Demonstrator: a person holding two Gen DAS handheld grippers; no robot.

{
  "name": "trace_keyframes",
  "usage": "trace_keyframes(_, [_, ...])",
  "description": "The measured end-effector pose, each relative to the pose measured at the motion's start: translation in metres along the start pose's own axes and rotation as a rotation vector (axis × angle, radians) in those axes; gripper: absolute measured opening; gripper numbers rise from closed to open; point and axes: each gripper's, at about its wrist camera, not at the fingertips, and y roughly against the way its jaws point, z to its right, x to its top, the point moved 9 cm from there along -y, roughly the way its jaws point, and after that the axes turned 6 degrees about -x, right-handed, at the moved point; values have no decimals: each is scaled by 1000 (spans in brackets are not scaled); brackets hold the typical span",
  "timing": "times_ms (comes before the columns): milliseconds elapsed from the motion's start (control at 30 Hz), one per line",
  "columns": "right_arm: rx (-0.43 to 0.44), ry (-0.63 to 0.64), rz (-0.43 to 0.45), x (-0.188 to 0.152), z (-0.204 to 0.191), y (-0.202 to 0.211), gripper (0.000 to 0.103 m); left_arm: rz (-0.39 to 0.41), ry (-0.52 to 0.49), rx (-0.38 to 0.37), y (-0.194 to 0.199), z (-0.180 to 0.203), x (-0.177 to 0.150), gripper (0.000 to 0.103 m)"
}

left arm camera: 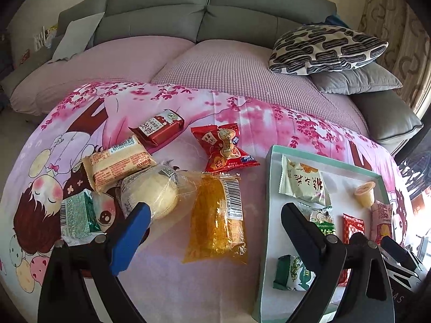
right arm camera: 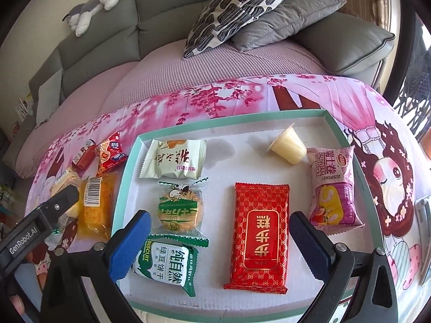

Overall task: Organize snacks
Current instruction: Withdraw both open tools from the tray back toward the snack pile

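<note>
A teal-rimmed white tray (right arm camera: 129, 167) holds a flat red packet (right arm camera: 258, 237), a jelly cup (right arm camera: 288, 145), a pink-purple roll packet (right arm camera: 334, 185) and three green-and-white biscuit packets (right arm camera: 179, 210). My right gripper (right arm camera: 221, 245) hangs open over the tray, its pads clear of the red packet lying between them. My left gripper (left arm camera: 215, 228) is open above a yellow cake packet (left arm camera: 218, 215) on the cloth left of the tray (left arm camera: 269, 188). A wrapped bun (left arm camera: 150, 193), a cream wafer packet (left arm camera: 118, 167), a green packet (left arm camera: 78, 215) and two red packets (left arm camera: 223, 145) lie nearby.
Everything rests on a pink cartoon-print cloth (left arm camera: 256, 113) spread over a sofa seat. Grey backrests (left arm camera: 161, 21), a patterned cushion (left arm camera: 326, 48) and a grey cushion (left arm camera: 355, 78) stand behind. A plush toy (right arm camera: 94, 2) lies on the sofa back.
</note>
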Motion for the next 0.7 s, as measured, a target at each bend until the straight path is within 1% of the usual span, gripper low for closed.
trace_keyframes(100, [24, 18, 31, 2, -7, 3, 103, 33, 7, 3, 5, -7, 6, 98])
trace_keyframes(167, [41, 30, 21, 1, -13, 0, 103, 56, 12, 9, 9, -14, 10, 98])
trace_keyframes(300, [68, 61, -15, -5, -27, -7, 103, 67, 52, 29, 14, -36, 16, 98])
trace_keyframes(433, [99, 71, -14, -5, -41, -5, 103, 71, 89, 79, 21, -68, 19, 98])
trace_keyframes(533, [131, 83, -1, -4, -55, -2, 103, 64, 135, 114, 26, -95, 20, 98])
trace_keyframes(700, [194, 127, 15, -3, -88, 4, 103, 47, 247, 136, 34, -136, 17, 98])
